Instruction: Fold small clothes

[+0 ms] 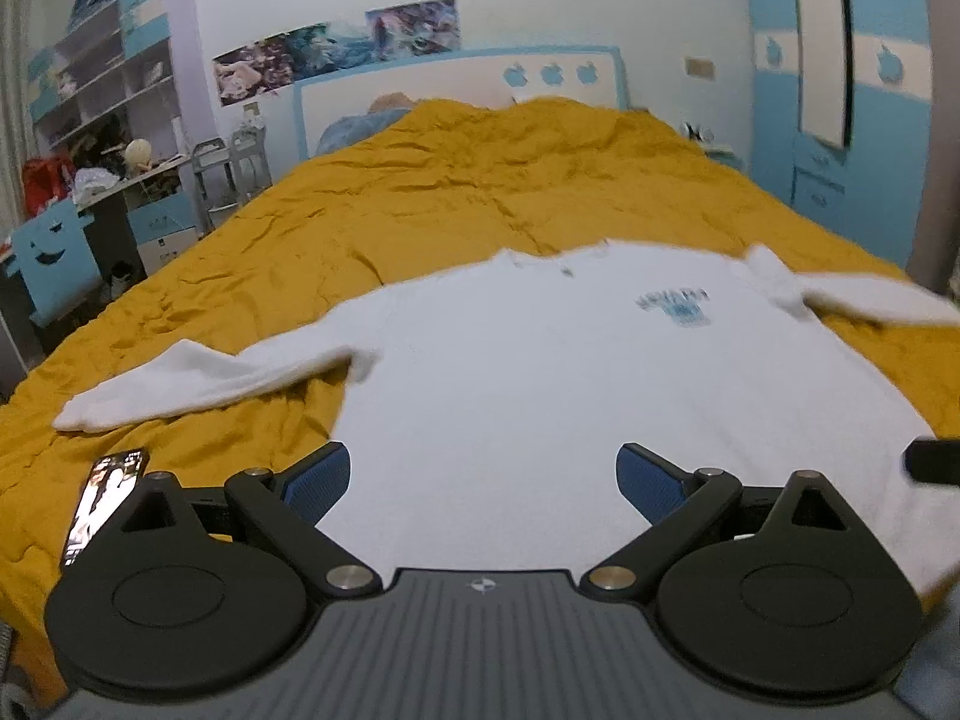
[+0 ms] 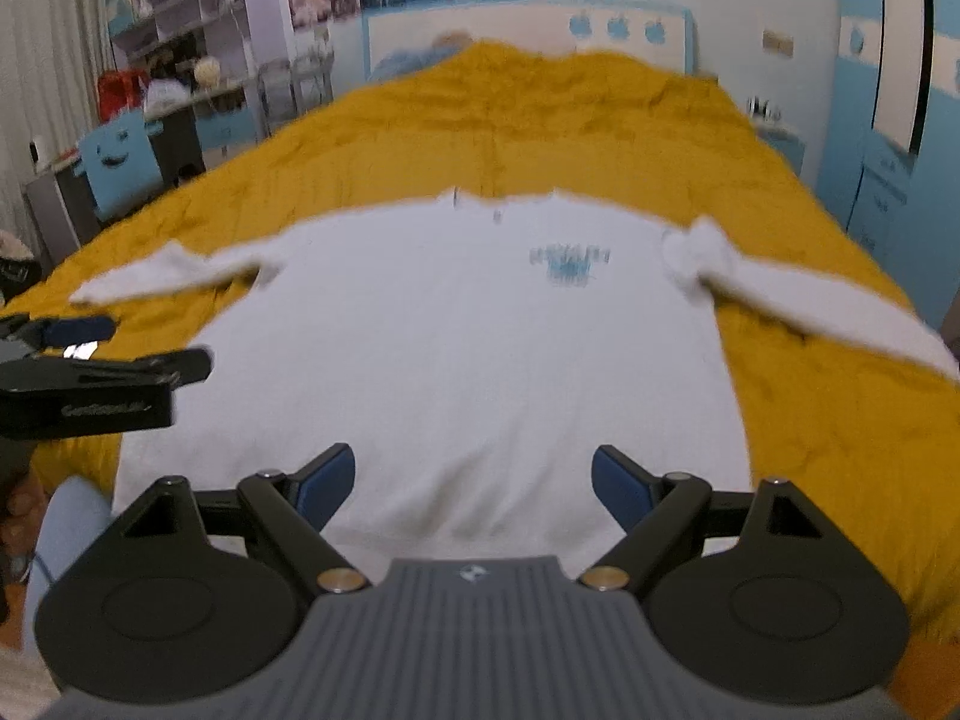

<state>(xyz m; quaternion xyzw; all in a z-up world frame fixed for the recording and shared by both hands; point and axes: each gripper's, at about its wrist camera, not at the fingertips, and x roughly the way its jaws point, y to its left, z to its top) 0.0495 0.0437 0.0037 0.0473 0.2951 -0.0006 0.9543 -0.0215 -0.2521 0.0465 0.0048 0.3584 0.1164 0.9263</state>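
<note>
A white long-sleeved top (image 1: 540, 372) with a small blue chest print lies flat, face up, on the mustard bedspread (image 1: 456, 192), sleeves spread to both sides. It also shows in the right wrist view (image 2: 456, 336). My left gripper (image 1: 483, 480) is open and empty over the top's lower left hem. My right gripper (image 2: 474, 483) is open and empty over the middle of the hem. The left gripper also shows from the side in the right wrist view (image 2: 129, 345), at the top's left edge.
A phone (image 1: 105, 501) with a lit screen lies on the bedspread left of the top. A blue-and-white headboard (image 1: 462, 84) stands at the far end, a desk and shelves (image 1: 102, 138) on the left, a blue wardrobe (image 1: 840, 90) on the right.
</note>
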